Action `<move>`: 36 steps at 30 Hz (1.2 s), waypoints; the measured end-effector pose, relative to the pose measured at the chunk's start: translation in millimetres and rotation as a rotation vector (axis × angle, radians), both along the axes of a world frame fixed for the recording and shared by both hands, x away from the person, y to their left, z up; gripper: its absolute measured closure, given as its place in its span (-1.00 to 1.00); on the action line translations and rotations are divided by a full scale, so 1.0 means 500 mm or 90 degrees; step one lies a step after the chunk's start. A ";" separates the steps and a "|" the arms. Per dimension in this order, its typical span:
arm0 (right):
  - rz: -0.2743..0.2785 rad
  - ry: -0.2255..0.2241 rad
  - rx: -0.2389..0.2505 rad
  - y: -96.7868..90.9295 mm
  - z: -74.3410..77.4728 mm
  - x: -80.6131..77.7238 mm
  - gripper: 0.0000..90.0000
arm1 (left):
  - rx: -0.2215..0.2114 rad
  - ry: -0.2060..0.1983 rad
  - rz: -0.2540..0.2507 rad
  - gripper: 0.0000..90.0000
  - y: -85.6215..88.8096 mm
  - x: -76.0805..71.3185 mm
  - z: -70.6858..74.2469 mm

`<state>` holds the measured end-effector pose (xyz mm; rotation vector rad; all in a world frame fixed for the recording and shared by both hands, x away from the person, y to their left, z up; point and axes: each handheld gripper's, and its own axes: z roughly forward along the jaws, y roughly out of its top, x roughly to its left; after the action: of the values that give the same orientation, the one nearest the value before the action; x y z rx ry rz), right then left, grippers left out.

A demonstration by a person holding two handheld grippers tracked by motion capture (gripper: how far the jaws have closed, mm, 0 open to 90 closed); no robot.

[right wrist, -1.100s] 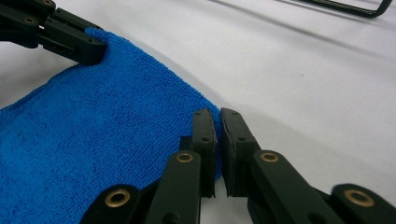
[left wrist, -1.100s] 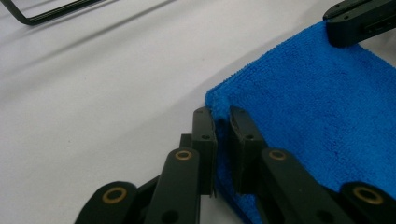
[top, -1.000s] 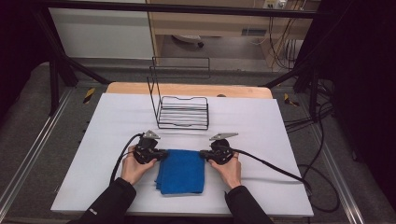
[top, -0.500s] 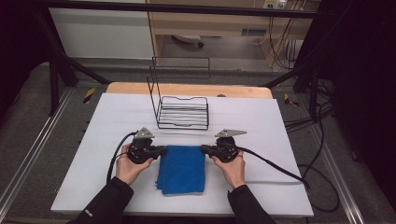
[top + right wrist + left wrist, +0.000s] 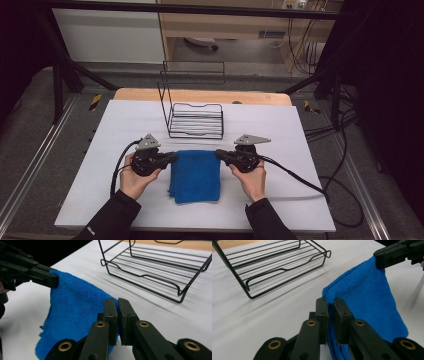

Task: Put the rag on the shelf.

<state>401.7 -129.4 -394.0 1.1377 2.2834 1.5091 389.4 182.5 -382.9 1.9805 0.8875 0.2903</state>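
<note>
A folded blue cloth (image 5: 196, 175) hangs between both grippers above the white table. My left gripper (image 5: 172, 156) is shut on the cloth's far left corner, and my right gripper (image 5: 220, 154) is shut on its far right corner. In the left gripper view the cloth (image 5: 367, 300) is pinched between my jaws (image 5: 331, 305), with the other gripper (image 5: 384, 261) clamping its far corner. In the right gripper view the cloth (image 5: 75, 312) droops from my jaws (image 5: 118, 305) across to the other gripper (image 5: 53, 280). The cloth's near edge still rests on the table.
A black wire rack (image 5: 195, 117) with a tall back stands just beyond the cloth, also seen as the rack (image 5: 274, 267) and the rack (image 5: 155, 272). The white table top (image 5: 300, 150) has a wooden strip (image 5: 200, 95) at its far edge. Cables trail off to the right.
Both hands have risen, lifting the cloth's far edge off the table so it now hangs between the grippers.
</note>
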 end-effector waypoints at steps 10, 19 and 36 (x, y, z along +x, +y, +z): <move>-0.004 -0.042 0.014 -0.009 0.040 -0.016 0.92 | -0.021 -0.040 -0.003 0.84 -0.001 -0.020 0.034; -0.007 -0.087 0.028 -0.016 0.078 -0.034 0.92 | -0.041 -0.073 -0.001 0.84 -0.003 -0.035 0.064; -0.025 -0.160 0.053 -0.024 0.145 -0.057 0.92 | -0.073 -0.122 0.007 0.84 -0.011 -0.030 0.124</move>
<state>373.2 -141.4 -321.6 0.9449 2.0388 1.6418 374.2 177.1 -321.0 1.8096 0.7745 0.4196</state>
